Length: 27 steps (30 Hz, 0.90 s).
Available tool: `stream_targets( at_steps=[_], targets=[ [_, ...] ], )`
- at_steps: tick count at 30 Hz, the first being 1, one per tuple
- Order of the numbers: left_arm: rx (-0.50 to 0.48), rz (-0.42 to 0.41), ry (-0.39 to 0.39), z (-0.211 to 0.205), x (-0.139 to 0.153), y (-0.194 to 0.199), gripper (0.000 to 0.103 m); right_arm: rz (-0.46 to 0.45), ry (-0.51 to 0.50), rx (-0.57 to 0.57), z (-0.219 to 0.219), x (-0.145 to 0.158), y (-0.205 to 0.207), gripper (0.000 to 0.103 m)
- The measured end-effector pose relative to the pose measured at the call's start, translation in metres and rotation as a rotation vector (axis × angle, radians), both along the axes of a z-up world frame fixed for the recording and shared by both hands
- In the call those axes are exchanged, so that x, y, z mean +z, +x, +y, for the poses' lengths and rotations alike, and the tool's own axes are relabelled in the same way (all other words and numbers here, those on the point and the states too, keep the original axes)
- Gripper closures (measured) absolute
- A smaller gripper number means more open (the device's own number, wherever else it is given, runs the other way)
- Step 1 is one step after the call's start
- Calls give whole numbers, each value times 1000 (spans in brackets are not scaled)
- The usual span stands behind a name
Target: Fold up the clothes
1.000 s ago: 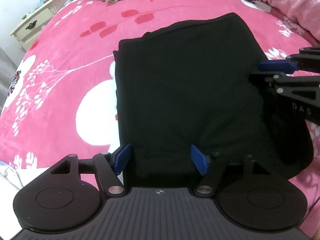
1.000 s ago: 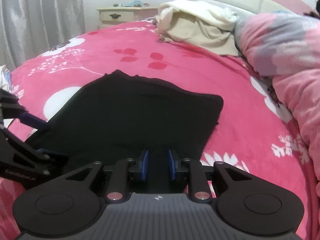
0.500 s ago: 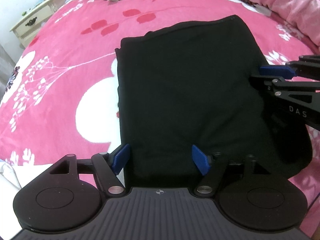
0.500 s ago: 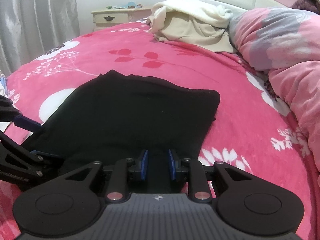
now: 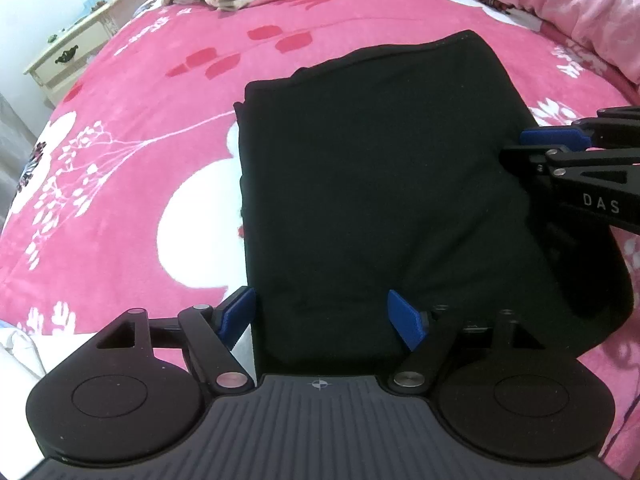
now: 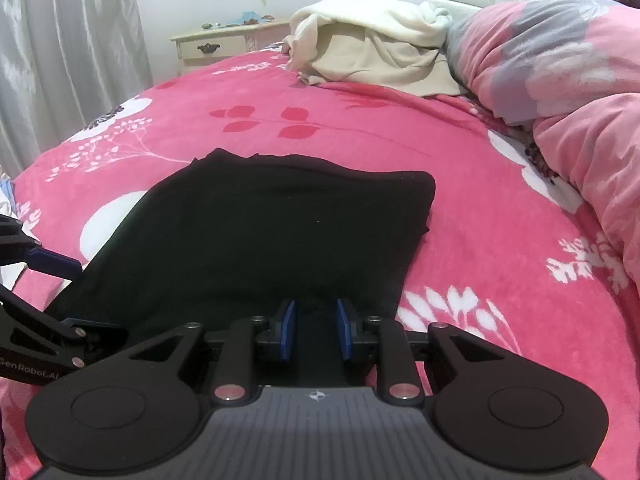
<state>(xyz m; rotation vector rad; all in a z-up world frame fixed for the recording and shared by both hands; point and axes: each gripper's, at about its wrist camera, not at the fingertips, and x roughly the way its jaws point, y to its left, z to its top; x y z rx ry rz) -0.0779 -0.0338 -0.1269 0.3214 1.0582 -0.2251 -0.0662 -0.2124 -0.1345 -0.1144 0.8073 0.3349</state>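
Lying folded on pink bedspread [image 5: 132,168]: black garment [image 5: 380,184]

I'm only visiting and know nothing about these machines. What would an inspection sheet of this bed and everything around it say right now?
Surface: pink floral bedspread.
Job's things: black garment lying folded flat on the bedspread.
Clutter: cream clothes pile near the headboard; pink quilt bunched at one side.
Grippers: left gripper over the garment's near edge, jaws opening, pads clear of the cloth; right gripper narrow, over the other near corner, grip unclear.
Cables: nothing seen.
Surroundings: cream nightstand, grey curtain.
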Motion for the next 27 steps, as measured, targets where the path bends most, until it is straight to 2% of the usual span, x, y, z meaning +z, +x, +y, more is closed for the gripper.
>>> stream_targets(
  at_steps=[27],
  targets=[
    [11,7,-20,7,-4,-2,26,14,-12,-17,2,0,1,74]
  ],
)
